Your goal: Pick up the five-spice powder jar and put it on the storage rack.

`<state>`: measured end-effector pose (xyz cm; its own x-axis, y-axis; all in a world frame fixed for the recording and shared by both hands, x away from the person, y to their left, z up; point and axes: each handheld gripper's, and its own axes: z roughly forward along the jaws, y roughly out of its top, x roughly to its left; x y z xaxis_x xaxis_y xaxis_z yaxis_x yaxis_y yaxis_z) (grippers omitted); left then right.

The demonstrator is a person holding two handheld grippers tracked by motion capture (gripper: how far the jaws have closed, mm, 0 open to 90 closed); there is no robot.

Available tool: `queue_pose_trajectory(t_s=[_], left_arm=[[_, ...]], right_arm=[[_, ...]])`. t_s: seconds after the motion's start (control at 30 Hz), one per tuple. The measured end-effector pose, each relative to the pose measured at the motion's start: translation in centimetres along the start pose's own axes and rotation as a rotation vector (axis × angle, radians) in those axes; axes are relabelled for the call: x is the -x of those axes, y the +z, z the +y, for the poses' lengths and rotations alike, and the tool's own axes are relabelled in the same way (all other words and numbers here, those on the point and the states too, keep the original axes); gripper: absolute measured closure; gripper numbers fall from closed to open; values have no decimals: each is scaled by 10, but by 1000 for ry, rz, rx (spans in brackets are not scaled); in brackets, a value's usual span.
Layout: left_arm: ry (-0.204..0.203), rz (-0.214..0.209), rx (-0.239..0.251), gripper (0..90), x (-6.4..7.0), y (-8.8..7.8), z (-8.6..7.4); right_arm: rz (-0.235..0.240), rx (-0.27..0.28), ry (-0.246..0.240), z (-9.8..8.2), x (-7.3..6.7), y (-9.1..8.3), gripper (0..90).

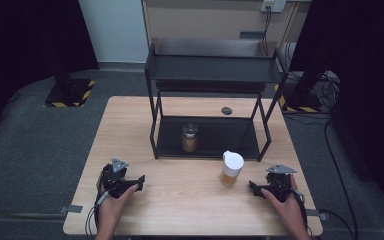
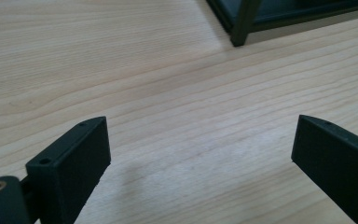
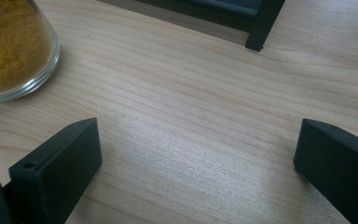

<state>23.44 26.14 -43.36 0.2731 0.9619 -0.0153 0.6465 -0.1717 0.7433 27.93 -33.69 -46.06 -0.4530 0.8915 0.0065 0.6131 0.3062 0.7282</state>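
A glass jar with a white lid (image 1: 231, 169) holds brown powder and stands on the wooden table (image 1: 180, 200) in front of the black shelf rack (image 1: 210, 100). Its glass base (image 3: 9, 51) appears at the upper left of the right gripper view. A second jar with a dark lid (image 1: 190, 137) sits on the rack's bottom shelf. My left gripper (image 1: 141, 181) rests low at the table's front left, jaws wide apart over bare wood (image 2: 200, 144). My right gripper (image 1: 252, 187) sits at the front right, just right of the white-lidded jar, also open and empty (image 3: 198, 154).
The rack has an upper shelf (image 1: 215, 67) and thin black legs; one foot (image 2: 239, 39) stands ahead of the left gripper, another (image 3: 259, 35) ahead of the right. A small dark disc (image 1: 226, 110) lies on the table behind the rack. Grey floor surrounds the table.
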Motion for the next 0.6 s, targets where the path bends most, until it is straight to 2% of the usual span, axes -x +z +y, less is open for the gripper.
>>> queue_pose_trajectory(t_s=[0.6], left_arm=[[10,5,-5,31,-2,8,-3]], right_arm=[[5,-3,-1,-3,-1,-4,18]])
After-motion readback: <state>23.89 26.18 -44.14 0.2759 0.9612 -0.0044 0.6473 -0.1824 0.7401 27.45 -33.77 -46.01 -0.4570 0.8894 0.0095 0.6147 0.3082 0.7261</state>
